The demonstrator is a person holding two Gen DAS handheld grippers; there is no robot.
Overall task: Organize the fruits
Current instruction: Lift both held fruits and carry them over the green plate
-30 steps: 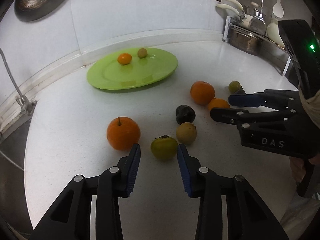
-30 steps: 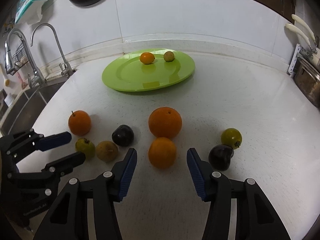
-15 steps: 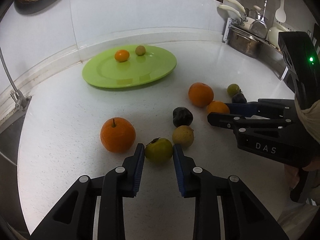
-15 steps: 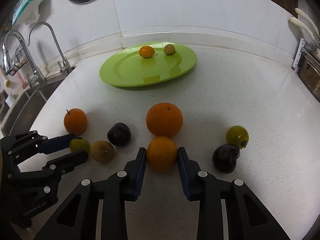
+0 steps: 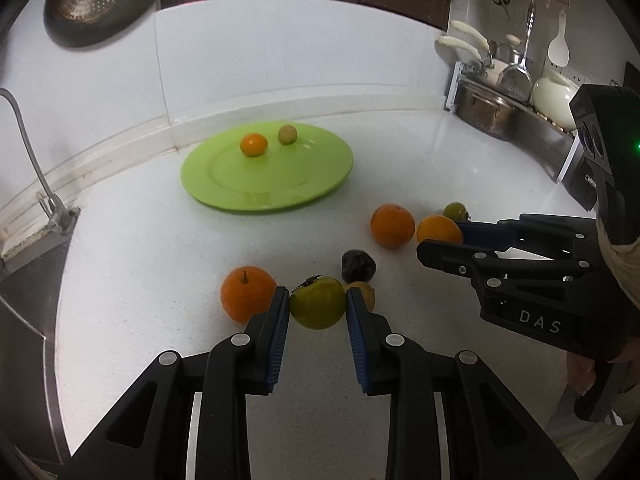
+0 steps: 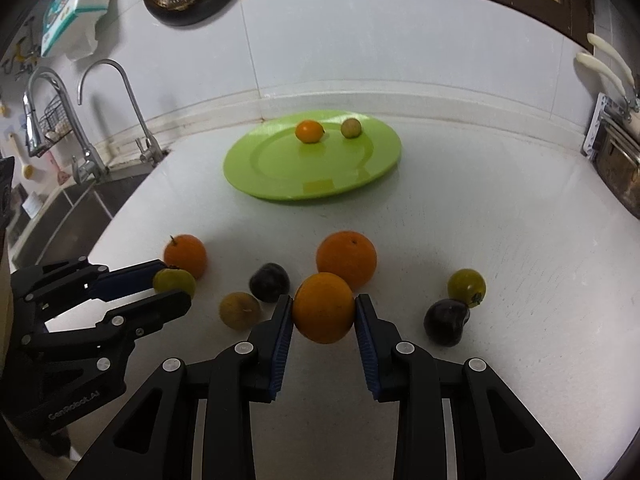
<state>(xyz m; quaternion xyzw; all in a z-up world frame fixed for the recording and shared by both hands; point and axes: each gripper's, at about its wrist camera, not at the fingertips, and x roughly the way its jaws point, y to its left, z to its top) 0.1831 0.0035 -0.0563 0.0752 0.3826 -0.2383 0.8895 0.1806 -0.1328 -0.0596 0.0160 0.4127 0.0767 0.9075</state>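
- Holding two fruits now: my left claw (image 5: pixel 318 308) squeezes the green fruit (image 5: pixel 317 307) low in the middle of its view, and my right claw (image 6: pixel 323 309) squeezes the small orange (image 6: pixel 323 308).
- Only two little fruits sit on the green plate (image 6: pixel 280 184) near the top middle, so I think most of the job is left.
- Six more fruits lie loose on the white bench (image 6: pixel 500 220).
- A tap (image 6: pixel 120 100) and sink sit at the left, pots at the right.

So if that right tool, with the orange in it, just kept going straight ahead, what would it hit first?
Probably the larger orange just beyond the held orange in the right tool; the two look nearly touching, though depth is unclear.
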